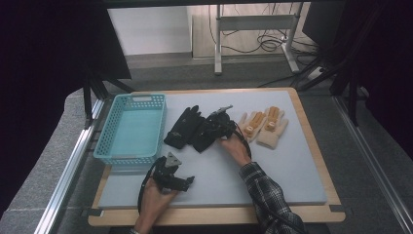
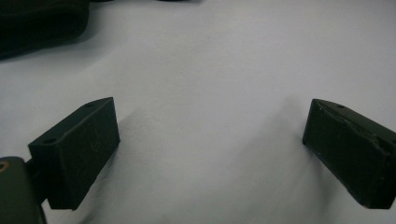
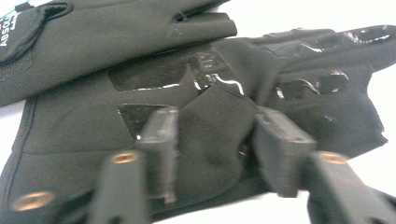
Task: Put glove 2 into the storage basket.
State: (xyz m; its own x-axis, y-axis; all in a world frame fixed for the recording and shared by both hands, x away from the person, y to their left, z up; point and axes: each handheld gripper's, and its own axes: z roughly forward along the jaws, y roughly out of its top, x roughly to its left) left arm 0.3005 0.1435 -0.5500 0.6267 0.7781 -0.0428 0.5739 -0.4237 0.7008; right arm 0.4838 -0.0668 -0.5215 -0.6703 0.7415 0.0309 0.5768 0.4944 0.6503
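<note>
The right claw [image 3: 212,140] had pinched a fold of the nearer black glove [image 3: 210,121] between its pads, over a grey-white worktop [image 1: 272,170] with grey floor and desk legs beyond. A second black glove [image 1: 182,126] lay just past it. The left claw [image 2: 210,149] stood wide apart over bare worktop.

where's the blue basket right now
In the high view the blue basket sits at the mat's left edge, just left of the black gloves.

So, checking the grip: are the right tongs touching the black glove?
Touching: in the right gripper view, the right tongs pinch a raised fold of the black glove.
</note>
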